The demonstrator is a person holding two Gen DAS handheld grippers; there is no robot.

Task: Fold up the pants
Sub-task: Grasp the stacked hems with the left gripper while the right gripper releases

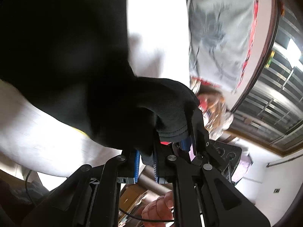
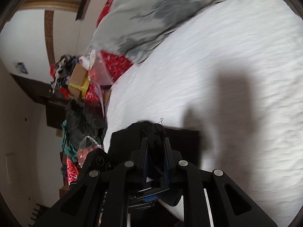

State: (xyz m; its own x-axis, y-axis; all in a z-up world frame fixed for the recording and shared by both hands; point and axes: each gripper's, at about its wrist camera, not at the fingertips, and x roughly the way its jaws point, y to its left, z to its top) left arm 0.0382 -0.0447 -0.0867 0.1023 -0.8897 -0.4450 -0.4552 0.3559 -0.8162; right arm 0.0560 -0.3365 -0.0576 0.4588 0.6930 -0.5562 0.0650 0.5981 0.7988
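tongs (image 1: 147, 162) (image 2: 156, 151) both clamped tight on black pants (image 1: 66, 56).

A home bedroom: a white-sheeted bed (image 2: 217, 60), a grey printed pillow (image 2: 147, 15) and heaped clothes (image 2: 81, 124) alongside.

A grey patterned pillow (image 2: 151, 15) lies on the white sheet (image 2: 227, 66) (blurred).

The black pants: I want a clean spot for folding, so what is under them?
Under the black pants lies a white bedsheet, bare around them. Both tools pinch the fabric. What lies directly beneath the cloth is covered.
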